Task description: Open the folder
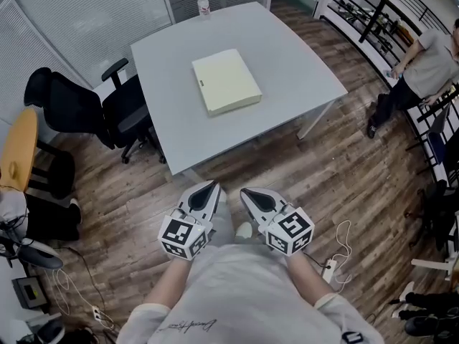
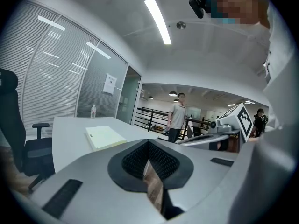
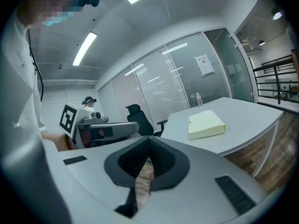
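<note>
left gripper (image 1: 212, 185) and right gripper (image 1: 245, 192): jaws together, empty, side by side over floor, well short of surface (image 1: 301, 70). folder (image 1: 226, 81) lies closed on it.

The left tongs (image 1: 214, 184) and right tongs (image 1: 243, 190) are side by side, with the table (image 1: 301, 70) ahead of them and well apart. The folder (image 1: 226, 81) lies on the table, straight ahead, and a bottle (image 1: 204, 5) stands behind it at the far edge. Chairs (image 1: 125, 113) stand ahead on the left, and a person (image 1: 423, 67) is far off to the right.
</note>
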`<state>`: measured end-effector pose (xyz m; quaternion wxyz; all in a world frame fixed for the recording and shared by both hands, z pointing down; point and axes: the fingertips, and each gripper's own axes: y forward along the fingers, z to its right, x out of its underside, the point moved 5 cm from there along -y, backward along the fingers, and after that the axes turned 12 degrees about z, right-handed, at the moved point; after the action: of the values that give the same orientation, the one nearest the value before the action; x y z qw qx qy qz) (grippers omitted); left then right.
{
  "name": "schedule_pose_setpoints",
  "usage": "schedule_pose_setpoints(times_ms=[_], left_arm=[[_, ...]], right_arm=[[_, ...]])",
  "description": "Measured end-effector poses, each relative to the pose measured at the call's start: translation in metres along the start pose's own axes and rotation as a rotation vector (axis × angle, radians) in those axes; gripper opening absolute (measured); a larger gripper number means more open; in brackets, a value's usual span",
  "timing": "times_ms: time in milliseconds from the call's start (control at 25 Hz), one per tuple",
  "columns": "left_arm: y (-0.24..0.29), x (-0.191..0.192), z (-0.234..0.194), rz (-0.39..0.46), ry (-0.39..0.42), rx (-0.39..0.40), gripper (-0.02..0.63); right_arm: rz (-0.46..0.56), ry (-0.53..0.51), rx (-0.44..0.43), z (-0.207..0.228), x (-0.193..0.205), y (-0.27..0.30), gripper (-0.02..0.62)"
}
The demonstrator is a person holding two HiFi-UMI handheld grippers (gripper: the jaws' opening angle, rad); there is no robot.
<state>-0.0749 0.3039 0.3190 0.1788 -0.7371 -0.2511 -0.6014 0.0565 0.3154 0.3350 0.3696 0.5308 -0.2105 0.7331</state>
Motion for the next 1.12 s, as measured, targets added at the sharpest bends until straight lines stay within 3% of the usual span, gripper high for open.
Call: schedule_pose_setpoints(times_ms=[600,1120], left_arm=[[0.068,0.003,-0.062,-0.003,-0.06,0.028,0.009],[0.166,-0.034,-0.148,0.018,-0.05,0.104,0.009]], right_arm=[[-0.009,-0.025,0.064,0.058,-0.016,0.054,0.02],[0.011,-0.065,0.096,0.134,-0.066,0.153,0.02]])
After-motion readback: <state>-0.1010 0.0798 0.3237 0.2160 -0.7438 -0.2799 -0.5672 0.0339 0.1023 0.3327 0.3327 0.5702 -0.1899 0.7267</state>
